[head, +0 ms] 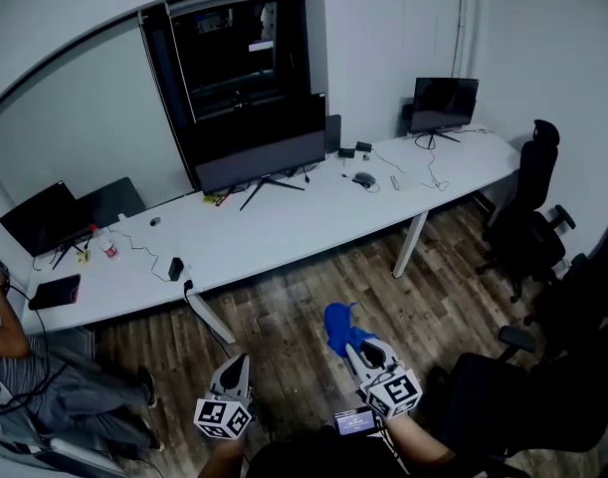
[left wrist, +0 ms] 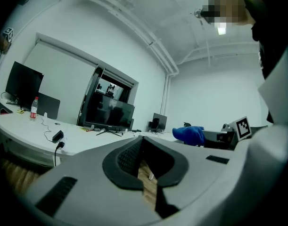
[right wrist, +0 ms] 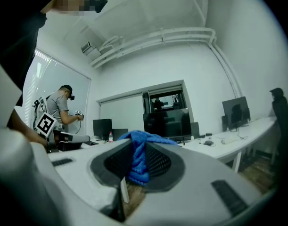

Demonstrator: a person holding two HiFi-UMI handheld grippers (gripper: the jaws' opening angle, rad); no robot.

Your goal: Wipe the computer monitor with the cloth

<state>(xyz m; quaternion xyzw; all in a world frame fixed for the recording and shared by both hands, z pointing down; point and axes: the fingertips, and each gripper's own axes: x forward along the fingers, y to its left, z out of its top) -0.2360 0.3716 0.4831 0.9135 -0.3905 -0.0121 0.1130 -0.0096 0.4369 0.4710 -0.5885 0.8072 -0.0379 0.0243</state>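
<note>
Monitor (head: 264,139): stands on the counter (head: 284,229) at the far wall, screen dark, well apart from both hand-held grippers.
Cloth (head: 338,329): blue and bunched, held over the floor, short of the counter.
Step in hand: approach. The cloth is gripped; wiping is not yet begun.
Next move: carry the cloth forward and up to the screen and lay the loose bunch flat on the panel. Use light pressure, since the thin stand may rock.
Right hand-held gripper (head: 357,353): jaws nipped narrowly on a fold of cloth; the rest bulges past the tips.
Left hand-held gripper (head: 238,364): jaws together with nothing between them, held low near the right one.
</note>
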